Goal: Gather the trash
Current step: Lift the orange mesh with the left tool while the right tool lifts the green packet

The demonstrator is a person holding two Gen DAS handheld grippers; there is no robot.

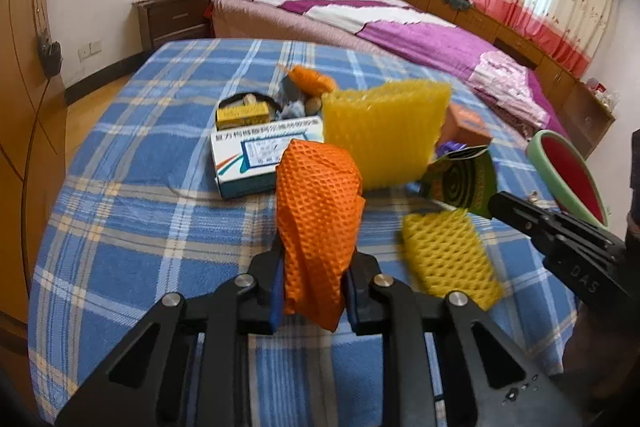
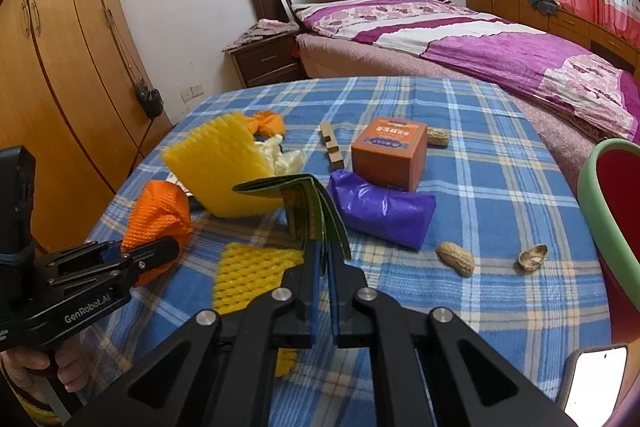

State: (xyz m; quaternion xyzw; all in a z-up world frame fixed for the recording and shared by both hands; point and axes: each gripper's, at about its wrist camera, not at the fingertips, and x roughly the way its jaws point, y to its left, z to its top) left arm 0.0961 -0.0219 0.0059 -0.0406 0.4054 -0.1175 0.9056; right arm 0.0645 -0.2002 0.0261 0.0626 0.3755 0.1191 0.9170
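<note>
My left gripper point(image 1: 314, 275) is shut on an orange foam net point(image 1: 316, 223), held above the blue plaid table; it also shows in the right wrist view point(image 2: 160, 223). My right gripper point(image 2: 324, 259) is shut on a green printed carton piece point(image 2: 308, 215), seen in the left wrist view point(image 1: 460, 179) too. A small yellow foam net point(image 1: 448, 259) lies on the cloth between them. A large yellow foam sheet point(image 1: 380, 135) stands behind. A red bin with a green rim point(image 2: 600, 223) is at the right edge.
On the table lie a white medicine box point(image 1: 256, 155), a yellow box point(image 1: 240, 115), an orange cube box point(image 2: 388, 155), a purple bag point(image 2: 380, 207), a wooden block point(image 2: 332, 147), peanuts point(image 2: 456, 259) and a shell point(image 2: 532, 257). A bed point(image 2: 480, 39) stands behind.
</note>
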